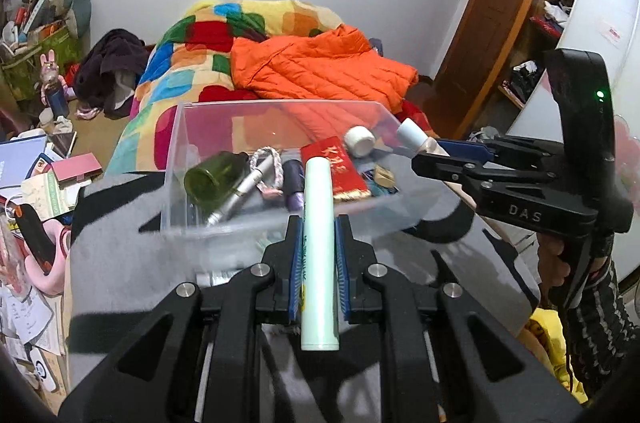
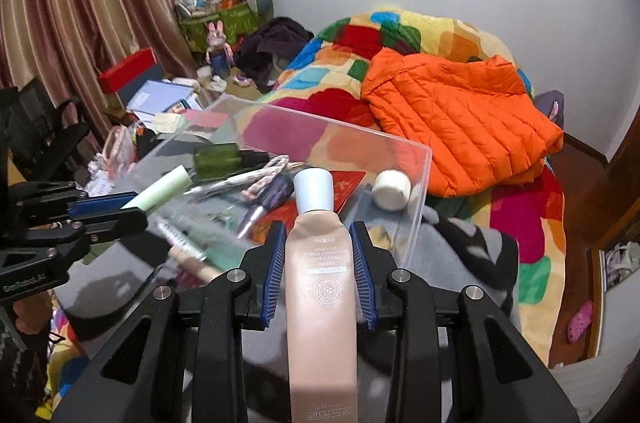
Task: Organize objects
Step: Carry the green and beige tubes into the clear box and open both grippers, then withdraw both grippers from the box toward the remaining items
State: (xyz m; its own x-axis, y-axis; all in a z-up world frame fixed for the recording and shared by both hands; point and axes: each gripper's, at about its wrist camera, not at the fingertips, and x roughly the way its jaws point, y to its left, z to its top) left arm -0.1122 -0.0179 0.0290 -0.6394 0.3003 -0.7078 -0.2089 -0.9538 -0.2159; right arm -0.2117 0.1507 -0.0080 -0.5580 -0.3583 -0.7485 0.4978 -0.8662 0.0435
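Note:
My left gripper (image 1: 318, 229) is shut on a pale green tube (image 1: 319, 247) that points into a clear plastic box (image 1: 280, 111). My right gripper (image 2: 319, 229) is shut on a beige cream tube (image 2: 320, 287) with a white cap, over the box's near edge (image 2: 416, 223). In the left wrist view the right gripper (image 1: 436, 151) comes in from the right with the beige tube's cap (image 1: 408, 131) at the box's right rim. In the right wrist view the left gripper (image 2: 124, 209) comes in from the left with the green tube (image 2: 164, 189). The box holds a green bottle (image 1: 212, 179), a silver pen (image 1: 240, 191), a red packet (image 1: 336, 169) and a white jar (image 1: 360, 139).
The box rests on a grey and black cloth (image 1: 120, 243). Behind it lies a bed with a colourful quilt (image 1: 188, 63) and an orange jacket (image 1: 320, 67). Cluttered books and papers (image 1: 40, 175) lie at the left. A wooden shelf (image 1: 532, 35) stands at the right.

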